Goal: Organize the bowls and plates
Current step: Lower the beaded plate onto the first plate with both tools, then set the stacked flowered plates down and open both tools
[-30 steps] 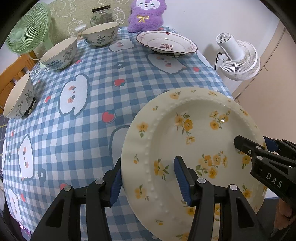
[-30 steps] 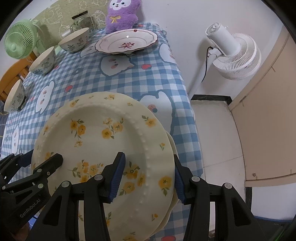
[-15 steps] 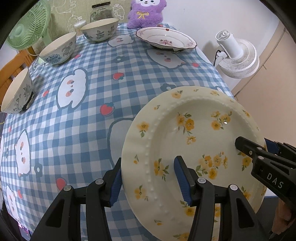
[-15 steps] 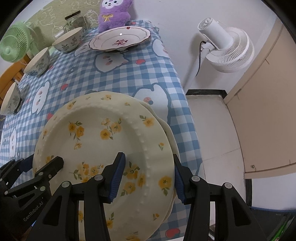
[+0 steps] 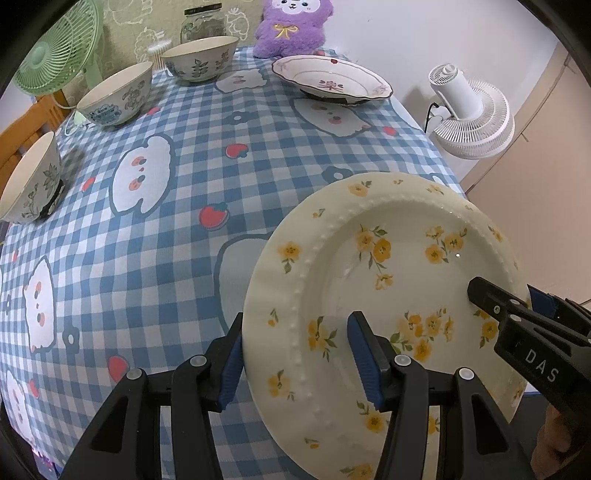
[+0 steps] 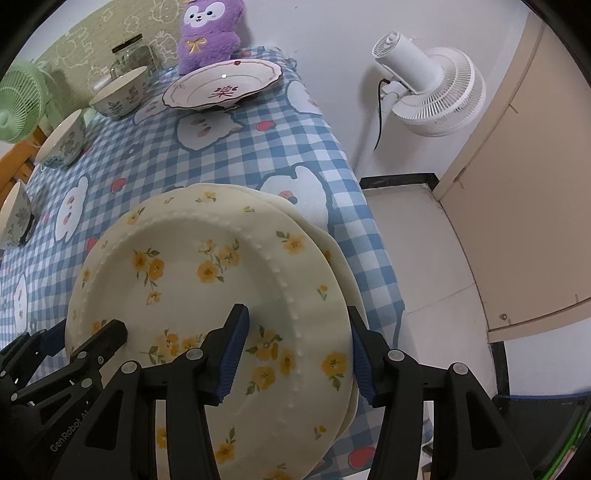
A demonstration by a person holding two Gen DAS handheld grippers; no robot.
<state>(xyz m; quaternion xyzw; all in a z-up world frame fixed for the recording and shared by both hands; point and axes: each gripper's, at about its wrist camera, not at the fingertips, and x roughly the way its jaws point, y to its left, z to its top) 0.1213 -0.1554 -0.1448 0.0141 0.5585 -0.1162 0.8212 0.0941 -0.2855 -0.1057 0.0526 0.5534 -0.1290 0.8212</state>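
Plates: your cream round china plate with yellow flowers [image 6: 207,280] rests atop another.
Left gripper [image 5: 295,354]: straddles its nine o'clock rim; contact unclear.
Right gripper [image 6: 299,350]: straddles three o'clock rim, jaws opening.

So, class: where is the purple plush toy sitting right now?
The purple plush toy sits at the table's far edge against the wall, behind the red-patterned plate and beside the glass jar.

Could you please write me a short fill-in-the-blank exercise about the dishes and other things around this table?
1. The number of bowls standing on the checked tablecloth is ___.
2. The flowers painted on the nearest plate are ___.
3. The plush toy behind the pink-rimmed plate is ___.
4. The fan standing off the table, by the wall, is ___.

Missing words: three; yellow; purple; white.
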